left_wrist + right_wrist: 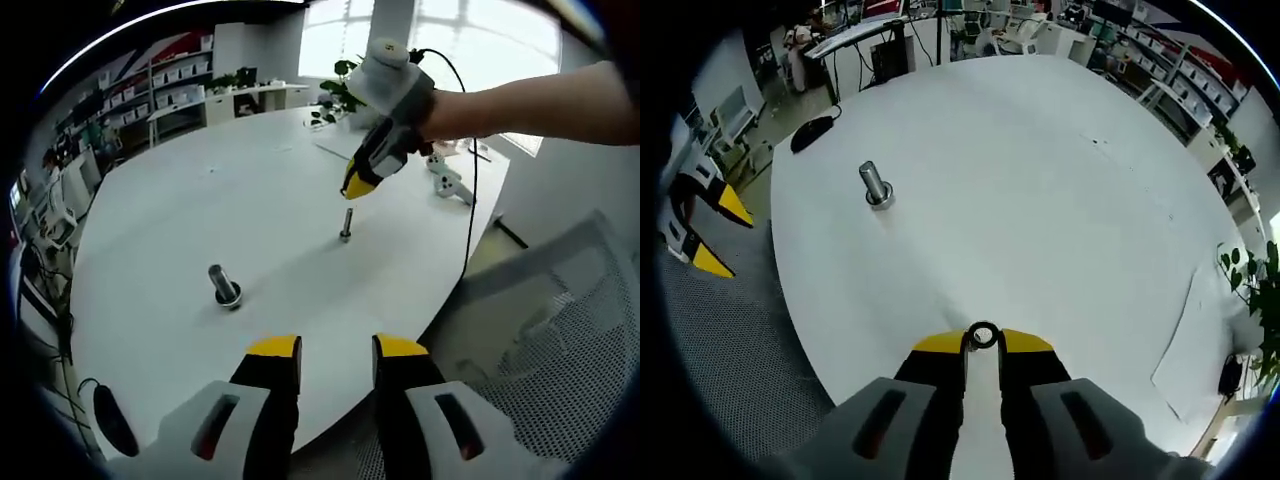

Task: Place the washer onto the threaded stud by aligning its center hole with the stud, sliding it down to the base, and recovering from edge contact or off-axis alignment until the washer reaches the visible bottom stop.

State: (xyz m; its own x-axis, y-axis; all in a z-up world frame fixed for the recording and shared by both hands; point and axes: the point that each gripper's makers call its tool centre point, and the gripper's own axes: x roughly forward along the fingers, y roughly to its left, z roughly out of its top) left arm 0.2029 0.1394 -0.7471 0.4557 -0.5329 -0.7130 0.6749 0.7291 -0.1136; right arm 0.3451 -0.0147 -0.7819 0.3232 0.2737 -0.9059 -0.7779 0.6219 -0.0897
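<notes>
One washer (pixel 983 335) sits pinched between the yellow tips of my right gripper (pixel 983 340), low in the centre of the right gripper view; its ring faces the camera, so I look straight through the centre hole and its axis runs along my line of sight. In the left gripper view that same right gripper (pixel 357 188) hangs in the upper middle of the frame, tips down, just above a slim stud (pixel 346 224) that stands upright on the white bench (pixel 200 230), long axis vertical. I cannot make out the washer from that side.

Left of centre in the left gripper view a thicker bolt (pixel 224 286) stands upright on its wide base, well apart from the slim stud. I see the same bolt (pixel 876 186) at upper left of the right gripper view.

My left gripper (pixel 336 362) rises from the bottom of its own view with its jaws spread and nothing between them, hovering at the near edge of the bench. A mesh chair (pixel 560 350) fills the lower right there.
</notes>
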